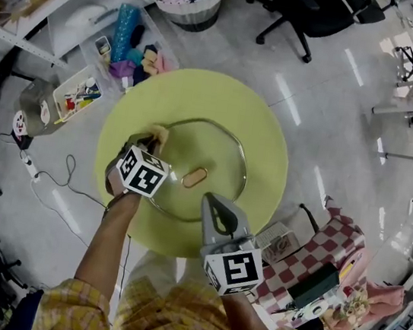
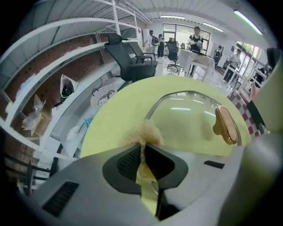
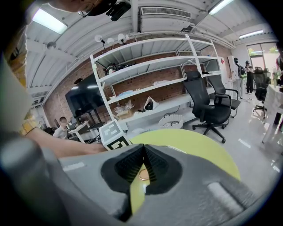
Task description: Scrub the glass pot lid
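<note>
Fingers (image 2: 126,164) of the left gripper (image 1: 149,144) are clamping a tan scrub tuft (image 2: 145,132) at the rim of the glass pot lid (image 1: 205,149), which is lying flat on the round green table (image 1: 272,136). The right gripper (image 1: 214,201) is poised at the lid's near edge, fingers pressed together on nothing.

My left gripper (image 1: 152,138), arm stretched forward, pinches a beige scrubber (image 2: 146,131); my right gripper (image 1: 214,202) hovers, jaws pressed together.
</note>
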Demonstrator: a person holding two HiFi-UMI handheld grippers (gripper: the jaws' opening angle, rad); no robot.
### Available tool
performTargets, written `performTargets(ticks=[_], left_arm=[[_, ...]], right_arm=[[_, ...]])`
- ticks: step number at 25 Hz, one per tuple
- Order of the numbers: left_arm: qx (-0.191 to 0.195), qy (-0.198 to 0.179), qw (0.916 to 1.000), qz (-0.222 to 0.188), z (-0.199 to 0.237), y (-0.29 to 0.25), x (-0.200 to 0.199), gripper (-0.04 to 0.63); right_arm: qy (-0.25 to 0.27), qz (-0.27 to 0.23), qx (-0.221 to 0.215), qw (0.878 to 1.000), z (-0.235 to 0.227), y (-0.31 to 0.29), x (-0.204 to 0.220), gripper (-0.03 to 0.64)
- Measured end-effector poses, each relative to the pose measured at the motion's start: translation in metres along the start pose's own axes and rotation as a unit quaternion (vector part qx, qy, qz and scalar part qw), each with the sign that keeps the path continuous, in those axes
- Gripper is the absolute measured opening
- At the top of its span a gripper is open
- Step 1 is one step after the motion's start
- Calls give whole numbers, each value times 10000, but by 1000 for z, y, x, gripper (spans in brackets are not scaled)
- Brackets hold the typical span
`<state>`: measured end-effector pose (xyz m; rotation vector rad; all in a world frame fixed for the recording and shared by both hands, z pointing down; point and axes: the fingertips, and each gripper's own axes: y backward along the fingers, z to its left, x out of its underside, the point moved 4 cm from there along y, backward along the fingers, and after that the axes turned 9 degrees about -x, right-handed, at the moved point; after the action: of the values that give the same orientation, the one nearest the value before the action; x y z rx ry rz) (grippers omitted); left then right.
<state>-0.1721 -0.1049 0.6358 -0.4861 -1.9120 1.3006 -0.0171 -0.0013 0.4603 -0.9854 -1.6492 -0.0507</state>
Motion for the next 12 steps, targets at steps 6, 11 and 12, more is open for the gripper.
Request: performTargets(ticks=[6,11,12], left_arm=[[-37,71,10000,-8,3,3,9,37],[46,329,9994,-34,4,4,9,37],[57,367,9993,-40,3,5,9,37]], right_arm=[[22,26,-10,10000,6,0,0,-3],[19,29,5,10000,12,2,1,-3],[17,24,9,10000,12,3,1,-3]])
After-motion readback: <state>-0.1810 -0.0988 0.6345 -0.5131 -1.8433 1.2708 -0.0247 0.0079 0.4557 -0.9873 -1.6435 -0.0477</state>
